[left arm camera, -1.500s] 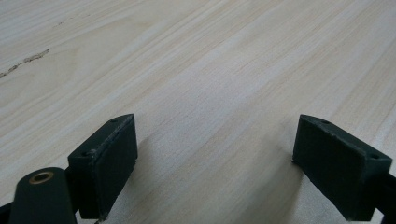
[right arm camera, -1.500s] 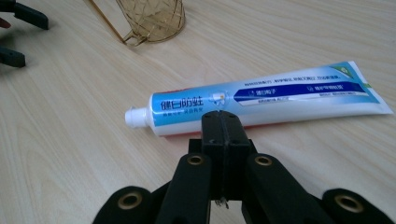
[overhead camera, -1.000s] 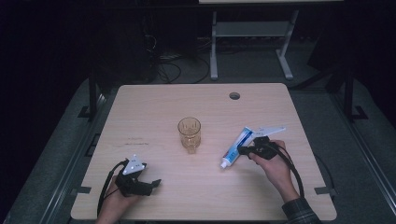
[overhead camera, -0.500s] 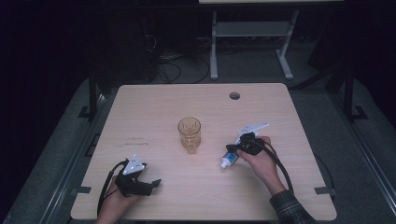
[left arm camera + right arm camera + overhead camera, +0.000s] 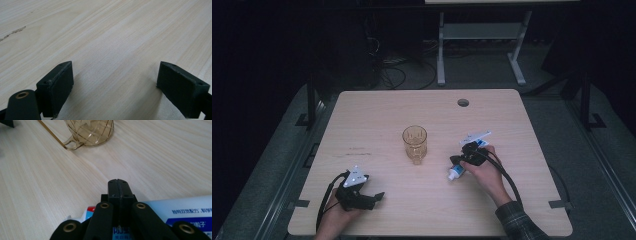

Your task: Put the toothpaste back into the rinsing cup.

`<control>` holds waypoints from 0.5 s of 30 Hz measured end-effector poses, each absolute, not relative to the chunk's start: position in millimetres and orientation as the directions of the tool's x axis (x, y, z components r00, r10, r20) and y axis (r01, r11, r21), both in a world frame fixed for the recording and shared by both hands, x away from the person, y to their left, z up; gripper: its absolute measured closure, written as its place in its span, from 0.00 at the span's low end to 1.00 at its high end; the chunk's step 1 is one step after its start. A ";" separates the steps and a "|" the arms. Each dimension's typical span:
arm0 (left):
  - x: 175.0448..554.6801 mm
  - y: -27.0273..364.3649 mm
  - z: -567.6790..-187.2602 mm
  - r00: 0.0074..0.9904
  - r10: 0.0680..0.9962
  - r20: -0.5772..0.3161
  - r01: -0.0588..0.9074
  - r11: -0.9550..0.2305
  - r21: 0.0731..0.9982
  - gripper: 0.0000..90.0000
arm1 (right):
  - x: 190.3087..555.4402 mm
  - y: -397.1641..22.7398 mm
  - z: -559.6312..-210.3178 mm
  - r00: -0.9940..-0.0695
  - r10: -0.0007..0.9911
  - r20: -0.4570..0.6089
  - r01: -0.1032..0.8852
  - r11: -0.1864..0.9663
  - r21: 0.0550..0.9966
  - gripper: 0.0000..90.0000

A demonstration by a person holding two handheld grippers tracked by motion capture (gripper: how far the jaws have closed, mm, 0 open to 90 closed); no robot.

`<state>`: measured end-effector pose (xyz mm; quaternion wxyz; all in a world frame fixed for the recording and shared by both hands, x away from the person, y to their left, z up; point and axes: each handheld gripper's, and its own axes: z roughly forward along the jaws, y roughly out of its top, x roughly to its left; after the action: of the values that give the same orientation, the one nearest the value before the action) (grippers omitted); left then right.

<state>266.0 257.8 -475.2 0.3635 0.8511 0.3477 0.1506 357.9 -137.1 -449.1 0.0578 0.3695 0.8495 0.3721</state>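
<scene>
A white and blue toothpaste tube (image 5: 457, 171) lies flat on the wooden table (image 5: 377, 115), right of centre, partly hidden under the person's right hand. My right gripper (image 5: 455, 160) hovers low over it with its jaws shut against each other and nothing between them. In the right gripper view the shut jaw tips (image 5: 118, 187) point toward an amber glass mug (image 5: 90, 131), and the tube (image 5: 186, 208) lies beneath the gripper. The mug (image 5: 414, 143) stands upright at the table's middle. My left gripper (image 5: 380, 196) rests near the front left edge, its jaws open (image 5: 115, 85) over bare wood.
A round cable hole (image 5: 463, 102) is cut in the table's far right part. Behind the table stands a white metal frame (image 5: 479, 37) on a dark floor with cables (image 5: 394, 75). Black cables trail from both grippers toward the front edge.
The right hand and its gripper moved left and slightly down, from the tube's far end to over its cap end, nearer the mug. The tube, the mug and the left gripper kept still.
</scene>
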 end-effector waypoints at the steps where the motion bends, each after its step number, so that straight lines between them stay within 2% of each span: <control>1: 266.0 257.8 -475.2 0.713 0.701 0.004 0.482 -0.494 0.723 0.15 | 357.9 -137.1 -449.1 -0.720 0.671 0.177 0.585 0.450 0.675 1.00; 15: 265.8 257.7 -475.2 0.713 0.702 0.003 0.483 -0.493 0.724 0.15 | 347.4 -145.7 -449.6 -0.717 0.677 0.167 0.589 0.459 0.665 1.00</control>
<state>265.8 257.7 -475.2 0.3640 0.8508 0.3480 0.1504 347.4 -145.7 -449.6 0.0604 0.3715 0.8521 0.3638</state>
